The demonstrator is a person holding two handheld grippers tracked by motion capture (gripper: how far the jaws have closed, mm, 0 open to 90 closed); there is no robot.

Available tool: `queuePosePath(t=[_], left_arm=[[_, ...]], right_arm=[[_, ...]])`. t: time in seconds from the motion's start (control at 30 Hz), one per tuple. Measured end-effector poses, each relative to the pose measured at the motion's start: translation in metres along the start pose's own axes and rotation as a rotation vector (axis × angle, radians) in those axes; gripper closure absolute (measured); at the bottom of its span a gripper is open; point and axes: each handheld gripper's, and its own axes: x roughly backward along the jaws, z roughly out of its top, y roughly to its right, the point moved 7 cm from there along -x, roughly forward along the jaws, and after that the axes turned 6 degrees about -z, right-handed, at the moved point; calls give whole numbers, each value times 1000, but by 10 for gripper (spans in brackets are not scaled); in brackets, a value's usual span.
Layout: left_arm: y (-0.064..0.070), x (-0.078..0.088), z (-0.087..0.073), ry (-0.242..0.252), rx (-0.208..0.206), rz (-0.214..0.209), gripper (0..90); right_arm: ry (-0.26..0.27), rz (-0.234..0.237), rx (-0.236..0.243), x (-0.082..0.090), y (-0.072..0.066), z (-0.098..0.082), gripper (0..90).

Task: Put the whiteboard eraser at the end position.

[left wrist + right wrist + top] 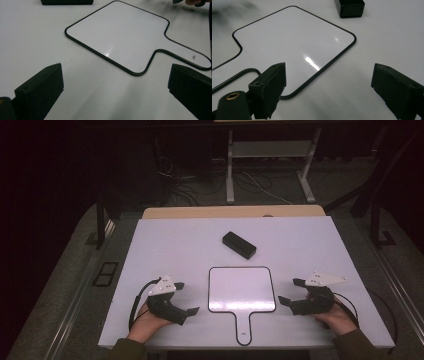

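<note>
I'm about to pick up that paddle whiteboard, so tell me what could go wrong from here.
The whiteboard lies flat on the table, so the open right tool beside its edge may slide over the thin rim rather than get under it. A push could shove the board toward the left tool. Its glossy face may also slip once pinched.

Box point(239, 245) lies behind board point(241, 289), grippers flanking

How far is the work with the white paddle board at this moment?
Nothing looks done yet. The board lies flat on the table, handle toward the person, its surface blank, and the black block sits apart behind it. In hand: the right gripper is open near the board's right edge; the left gripper is open at its left, both empty. Any grasp or use of the board is left.
</note>
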Motion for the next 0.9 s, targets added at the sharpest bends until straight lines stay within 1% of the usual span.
queuePosePath(t=[0.1,0.23,0.4,0.57,0.9], left_arm=[[0,0,0,2,4,0,0],[0,0,-1,0,4,2,0],[1,0,-1,-1,5,2,0],[1,0,-1,-5,2,3,0],[1,0,-2,-12,-1,5,0]], right_arm=[[5,-4,2,4,2,-3,112],[-3,-1,-10,8,5,-8,112],[-4,-9,-25,13,9,-14,112],[-14,-18,-18,15,13,-18,112],[-8,-17,-14,16,13,-17,112]])
